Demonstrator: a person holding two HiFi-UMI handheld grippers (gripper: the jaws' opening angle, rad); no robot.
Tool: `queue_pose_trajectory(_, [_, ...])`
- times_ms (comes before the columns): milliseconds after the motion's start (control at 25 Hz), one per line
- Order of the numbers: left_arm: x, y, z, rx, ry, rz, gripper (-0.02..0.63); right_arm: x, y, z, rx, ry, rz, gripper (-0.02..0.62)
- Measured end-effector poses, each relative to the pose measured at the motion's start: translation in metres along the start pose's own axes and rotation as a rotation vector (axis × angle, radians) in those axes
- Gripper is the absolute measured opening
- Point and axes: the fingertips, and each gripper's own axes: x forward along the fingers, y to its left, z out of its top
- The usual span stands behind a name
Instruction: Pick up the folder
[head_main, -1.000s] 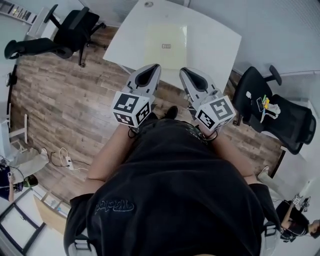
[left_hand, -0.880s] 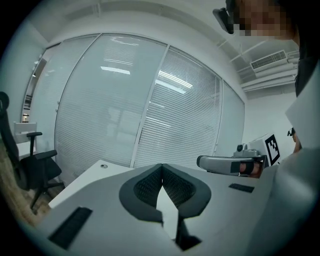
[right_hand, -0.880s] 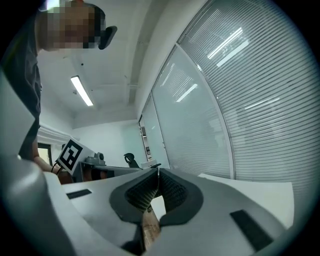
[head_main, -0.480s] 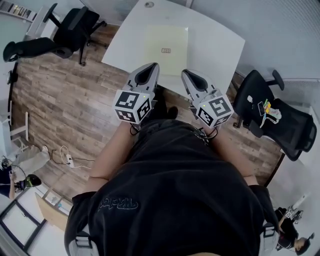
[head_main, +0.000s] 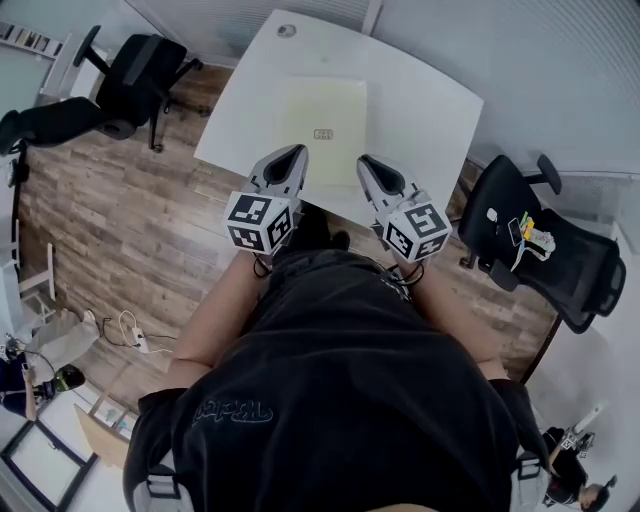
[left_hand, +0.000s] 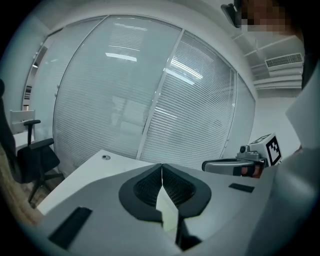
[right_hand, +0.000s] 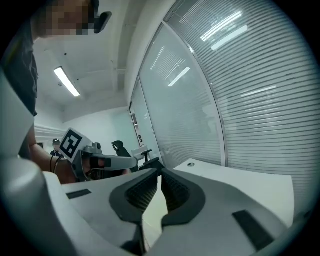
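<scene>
A pale yellow folder (head_main: 322, 117) with a small label lies flat in the middle of the white table (head_main: 430, 110) in the head view. My left gripper (head_main: 296, 153) hangs over the table's near edge, shut and empty, just short of the folder's near left corner. My right gripper (head_main: 364, 162) is beside it, also shut and empty, near the folder's near right corner. In the left gripper view the shut jaws (left_hand: 161, 167) show a strip of the folder (left_hand: 167, 210) behind them. The right gripper view shows its shut jaws (right_hand: 160, 172) over the folder (right_hand: 152, 212).
A black office chair (head_main: 135, 85) stands at the table's left on the wooden floor. Another black chair (head_main: 545, 245) with small items on its seat stands at the right. Blinds and glass walls (left_hand: 150, 100) rise behind the table. A round grommet (head_main: 287, 31) sits at the table's far side.
Both grippers have moved forward and down toward the table, from over the floor to over its near edge. Both stayed shut.
</scene>
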Motion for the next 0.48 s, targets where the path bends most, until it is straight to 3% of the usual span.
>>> queue_pose_trajectory(360, [0.052, 0.046, -0.027, -0.026, 0.131, 0.017, 0.017, 0.046, -0.056, -0.053, 0.069, 0.177, -0.025, 0.026])
queue_pose_trajectory(480, [0.066, 0.066, -0.043, -0.044, 0.185, 0.029, 0.017, 0.06, -0.07, -0.066, 0.081, 0.225, -0.034, 0.061])
